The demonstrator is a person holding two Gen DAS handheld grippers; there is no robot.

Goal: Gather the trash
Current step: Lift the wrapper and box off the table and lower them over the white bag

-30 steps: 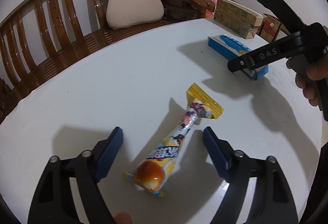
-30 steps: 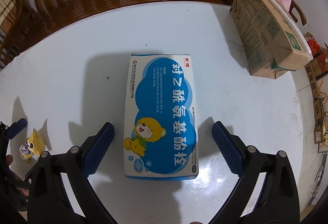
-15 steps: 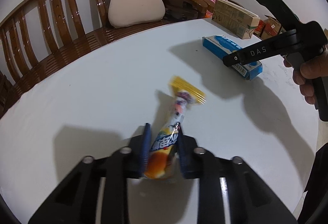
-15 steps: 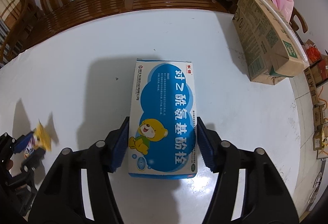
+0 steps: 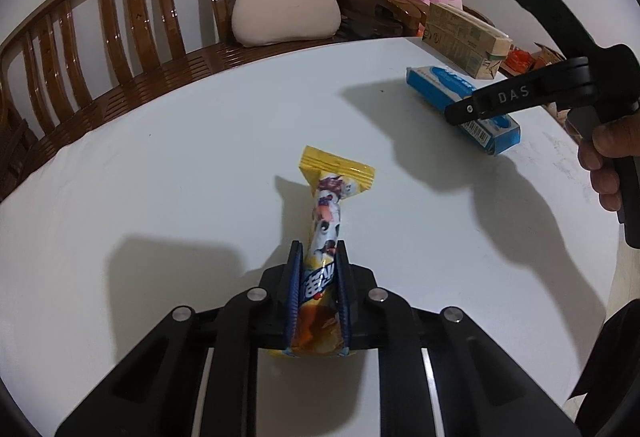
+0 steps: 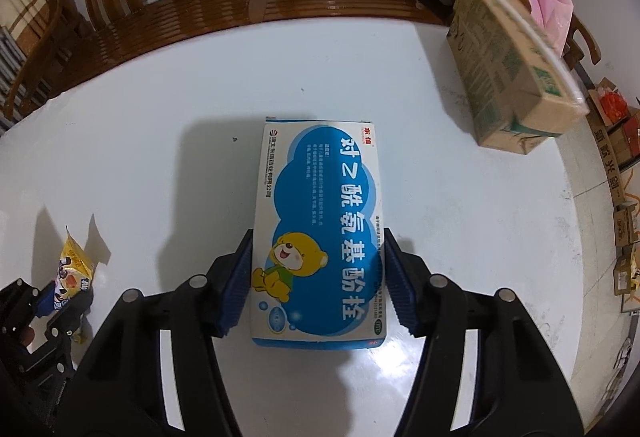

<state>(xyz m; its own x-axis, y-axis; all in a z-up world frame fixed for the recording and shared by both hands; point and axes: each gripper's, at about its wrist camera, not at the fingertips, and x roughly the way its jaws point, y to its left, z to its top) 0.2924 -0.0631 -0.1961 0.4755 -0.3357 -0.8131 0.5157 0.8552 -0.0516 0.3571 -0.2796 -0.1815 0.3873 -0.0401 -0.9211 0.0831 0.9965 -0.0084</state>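
Since a second ago both jaws have gone from wide open to closed on their items. Left hand-held gripper [image 5: 319, 257] now clenches the wrapper [image 5: 326, 221] near its lower end; the yellow crimped end sticks out ahead, and the wrapper looks tilted up off the bench [image 5: 180, 165], though contact at the far tip is hard to tell. Right hand-held gripper [image 6: 318, 279] grips the box [image 6: 320, 233] by its two long sides, pads pressed on the near half; the box seems to lie flat on the bench or just above it, cannot tell which.

Carton [image 6: 516, 77] stands at the far right bench edge, well apart from the box. Cushion [image 5: 286, 5] sits on the wooden seat [image 5: 120, 49] behind.

Progress, as a judgement: both visible trash pieces are grasped, so pickup is about done. Left to do: lift both and carry them to a bin or bag. No bin shows in either view, so the drop-off place is unknown. Whether the carton counts as trash is unclear.
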